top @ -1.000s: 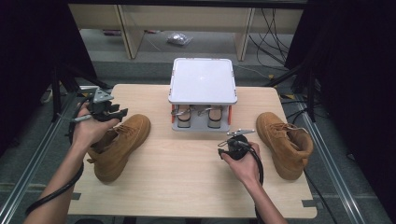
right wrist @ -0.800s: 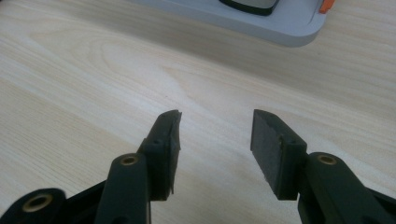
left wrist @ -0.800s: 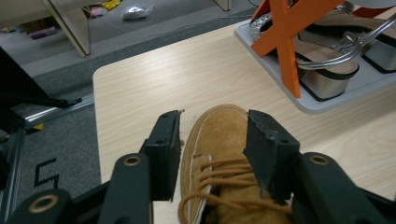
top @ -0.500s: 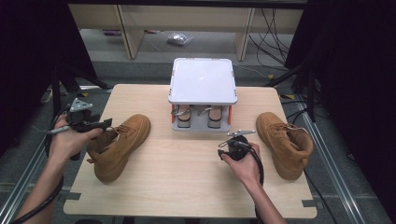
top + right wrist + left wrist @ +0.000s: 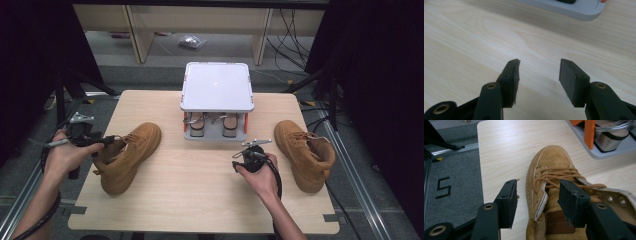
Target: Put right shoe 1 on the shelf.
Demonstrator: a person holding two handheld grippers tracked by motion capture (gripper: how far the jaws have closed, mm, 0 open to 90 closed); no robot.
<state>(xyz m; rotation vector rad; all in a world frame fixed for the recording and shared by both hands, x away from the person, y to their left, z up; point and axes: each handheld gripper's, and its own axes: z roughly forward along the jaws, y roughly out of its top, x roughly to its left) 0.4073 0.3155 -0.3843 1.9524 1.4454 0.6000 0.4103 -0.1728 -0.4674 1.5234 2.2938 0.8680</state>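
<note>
Left gripper (image 5: 537, 202) has slid off boot toward table's left edge since a second ago, jaws opening wide meanwhile; now astride collar of left tan boot (image 5: 127, 155), one jaw outside over table (image 5: 200, 200), other over tongue, pads not pressing. Likely lining up a grasp on collar.

Right gripper (image 5: 539, 80) unmoved, jaws well apart, empty, bare wood between.

Left gripper view: laces, tongue label. High view: right tan boot (image 5: 305, 152) beyond right gripper, shoe rack (image 5: 216, 87) with sandals underneath.

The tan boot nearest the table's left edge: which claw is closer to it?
Left. The left claw straddles that tan boot's collar, open; the right claw is over bare table, well away.
</note>
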